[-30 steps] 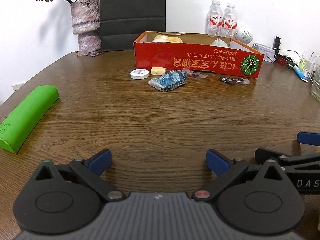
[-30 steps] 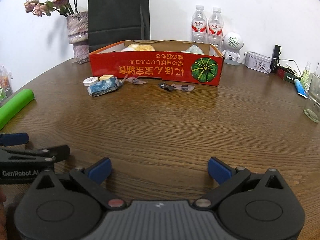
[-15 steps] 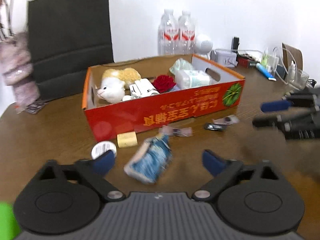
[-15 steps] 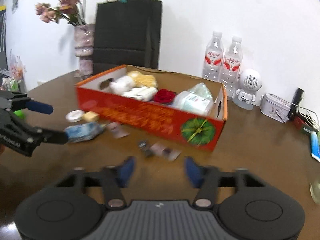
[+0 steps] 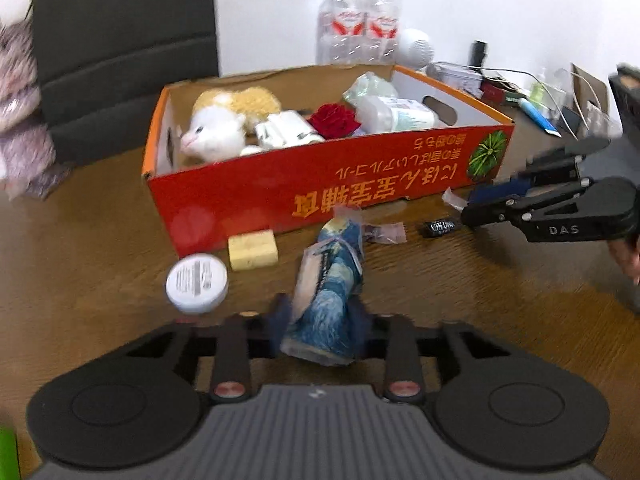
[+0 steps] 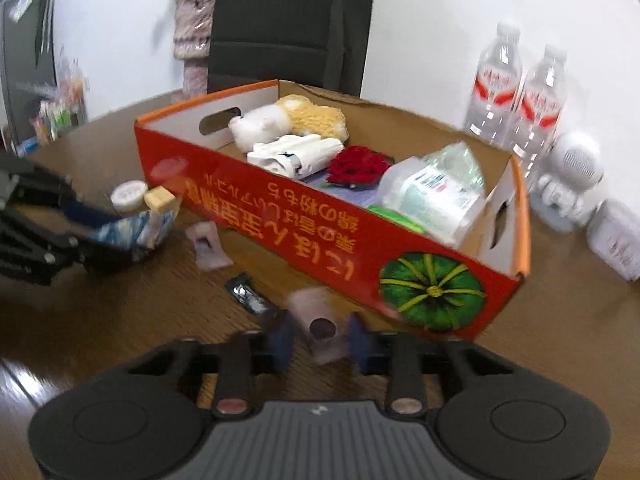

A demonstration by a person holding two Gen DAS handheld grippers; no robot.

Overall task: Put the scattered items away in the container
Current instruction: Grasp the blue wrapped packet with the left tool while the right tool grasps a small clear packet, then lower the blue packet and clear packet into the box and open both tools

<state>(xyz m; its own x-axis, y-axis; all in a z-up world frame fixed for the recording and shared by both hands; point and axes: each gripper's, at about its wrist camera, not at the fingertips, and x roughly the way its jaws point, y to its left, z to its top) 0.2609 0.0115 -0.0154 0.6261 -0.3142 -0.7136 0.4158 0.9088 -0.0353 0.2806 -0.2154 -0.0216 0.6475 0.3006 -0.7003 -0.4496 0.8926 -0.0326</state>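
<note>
Both grippers worked at once, one item each, to save trips. My left gripper (image 5: 318, 322) had its jaws closing on the near end of the blue printed pouch (image 5: 330, 280), which lay on the table (image 5: 440, 292) just before the red box (image 5: 320, 196). My right gripper (image 6: 318, 338) had its jaws closing around a small clear sachet (image 6: 320, 322) beside the box's front wall. The white tin (image 5: 197, 282), yellow block (image 5: 253, 249) and dark wrapper (image 6: 250, 296) lay loose, awaiting pickup.

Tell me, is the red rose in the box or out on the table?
In the box. The red rose lies inside the red box, between a white pack and a wipes packet.
</note>
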